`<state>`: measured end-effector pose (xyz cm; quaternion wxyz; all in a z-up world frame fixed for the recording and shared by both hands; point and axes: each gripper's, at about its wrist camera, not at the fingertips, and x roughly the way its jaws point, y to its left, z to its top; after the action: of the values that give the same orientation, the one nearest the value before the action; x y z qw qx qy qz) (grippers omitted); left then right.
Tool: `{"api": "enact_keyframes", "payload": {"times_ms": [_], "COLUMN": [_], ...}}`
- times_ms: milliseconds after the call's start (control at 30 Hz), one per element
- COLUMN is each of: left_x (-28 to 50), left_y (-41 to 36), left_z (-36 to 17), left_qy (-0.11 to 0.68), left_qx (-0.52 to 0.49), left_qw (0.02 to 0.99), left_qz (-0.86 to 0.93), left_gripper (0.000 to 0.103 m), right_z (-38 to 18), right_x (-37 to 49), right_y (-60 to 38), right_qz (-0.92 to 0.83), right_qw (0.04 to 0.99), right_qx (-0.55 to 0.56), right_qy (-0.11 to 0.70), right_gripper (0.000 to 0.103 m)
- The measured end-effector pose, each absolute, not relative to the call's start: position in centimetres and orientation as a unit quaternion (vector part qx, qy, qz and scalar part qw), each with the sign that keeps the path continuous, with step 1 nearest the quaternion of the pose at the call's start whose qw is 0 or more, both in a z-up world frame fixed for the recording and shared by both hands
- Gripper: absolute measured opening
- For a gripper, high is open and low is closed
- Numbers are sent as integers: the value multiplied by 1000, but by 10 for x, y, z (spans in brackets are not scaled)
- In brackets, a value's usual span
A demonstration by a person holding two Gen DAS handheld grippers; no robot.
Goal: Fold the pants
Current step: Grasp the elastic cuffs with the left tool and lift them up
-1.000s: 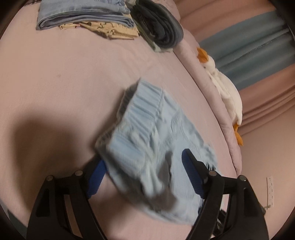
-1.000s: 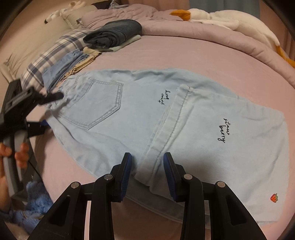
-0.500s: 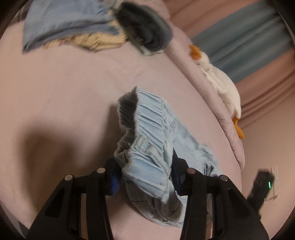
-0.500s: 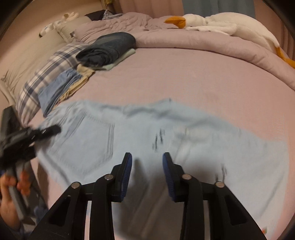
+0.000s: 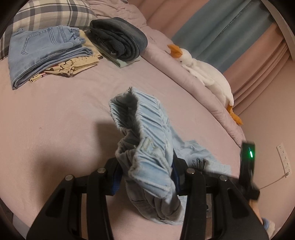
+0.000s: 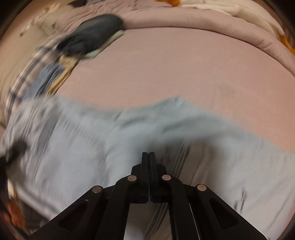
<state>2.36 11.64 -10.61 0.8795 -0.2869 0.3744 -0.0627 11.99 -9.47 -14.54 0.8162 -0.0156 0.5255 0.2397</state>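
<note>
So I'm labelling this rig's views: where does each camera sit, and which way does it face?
Left wrist: on the left hand-held gripper, facing across the bed to the folded stacks; its fingers clamp the pants.
Right wrist: on the right hand-held gripper, fingers together, facing over the blurred pants; hand at lower left.
Shared: pants, dark stack, bed.

pants (image 5: pixel 153 133): pale blue; sheet (image 5: pixel 55 114): pink; pillow (image 5: pixel 49 13): grey-white plaid; curtain (image 5: pixel 230 27): teal; goose toy (image 5: pixel 208 73): white, orange
</note>
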Motion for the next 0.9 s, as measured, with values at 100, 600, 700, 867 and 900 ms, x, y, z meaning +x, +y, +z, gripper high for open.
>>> {"api": "enact_keyframes", "payload": {"times_ms": [100,600,700,867,900], "left_x": [23,26,27,30,30], "left_y": [114,46,23,-14,-22], "left_z": [-102,-47,-39,-38,-39], "left_qy": [372,338,335,347,350], "left_qx": [-283,-213,-193,-157,-150], "left_qw": [882,904,905,901,899], "left_qz": [-67,-156,-179,-210,-216], "left_gripper": [43,40,40,40,40], "right_z": [-145,-122,-124,-141,-145], "right_x": [80,0,16,26,27], "right_y": [-95,-171,-199,-250,-259], "right_qz": [258,300,274,250,249], "right_qw": [804,804,811,790,785], "right_qx": [-38,67,129,271,295], "right_qy": [534,510,501,489,485], "right_gripper": [2,3,9,40,40]}}
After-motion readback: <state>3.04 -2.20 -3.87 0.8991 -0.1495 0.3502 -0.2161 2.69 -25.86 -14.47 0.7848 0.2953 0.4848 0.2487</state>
